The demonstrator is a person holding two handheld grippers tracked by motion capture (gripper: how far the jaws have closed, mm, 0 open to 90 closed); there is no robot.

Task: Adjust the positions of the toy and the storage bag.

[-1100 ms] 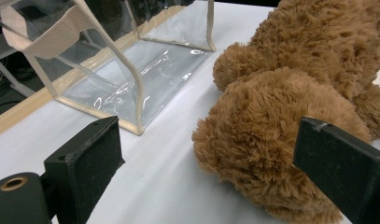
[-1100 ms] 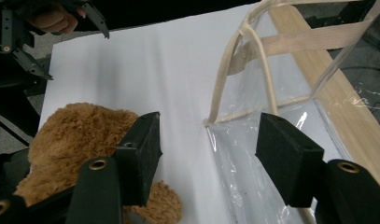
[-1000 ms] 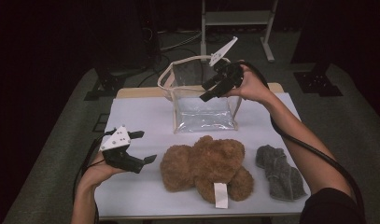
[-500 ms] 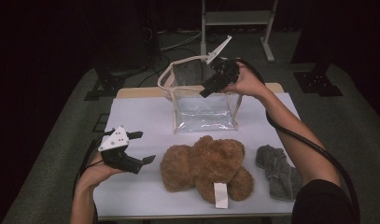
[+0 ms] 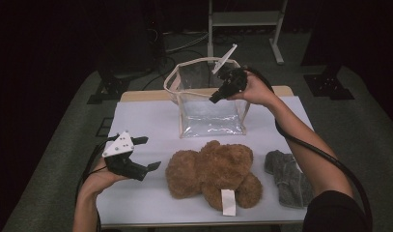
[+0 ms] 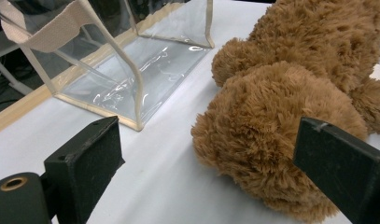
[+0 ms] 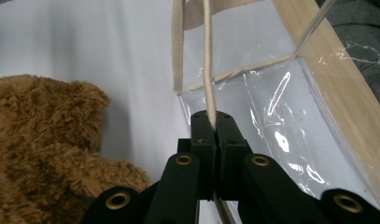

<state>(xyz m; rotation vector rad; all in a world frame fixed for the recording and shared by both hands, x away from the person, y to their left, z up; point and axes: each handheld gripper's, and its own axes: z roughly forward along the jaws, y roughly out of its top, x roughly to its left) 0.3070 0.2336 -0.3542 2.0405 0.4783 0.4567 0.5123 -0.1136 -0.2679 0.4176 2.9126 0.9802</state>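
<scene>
Your right tongs (image 5: 214, 99) are clamped on the cream rim (image 7: 207, 70) of the clear bag (image 5: 211, 108), which stands open-topped at the far middle of the tabletop (image 5: 146, 121). Your left tongs (image 5: 147, 153) hang open and empty near the left edge, aimed at the bear (image 5: 211, 171), which lies just in front of the bag, near it but apart.

The bag looks light and floppy: thin clear film held in shape by fabric edging alone. It will likely sag or fold if you let the rim go, so keep your grip on the edging, not on the slick film. The bear is soft, plush and probably light; it will squash under the tongs and should not slip. Take it by a limb or a thick fold of the body, where the fur bunches.

A grey cloth (image 5: 286, 176) lies at the bear's right; what it is cannot be made out. The bear's face is not visible, and its white tag (image 5: 227, 202) is too small to read. In the right gripper view the tongs cover the rim where they pinch it.
</scene>
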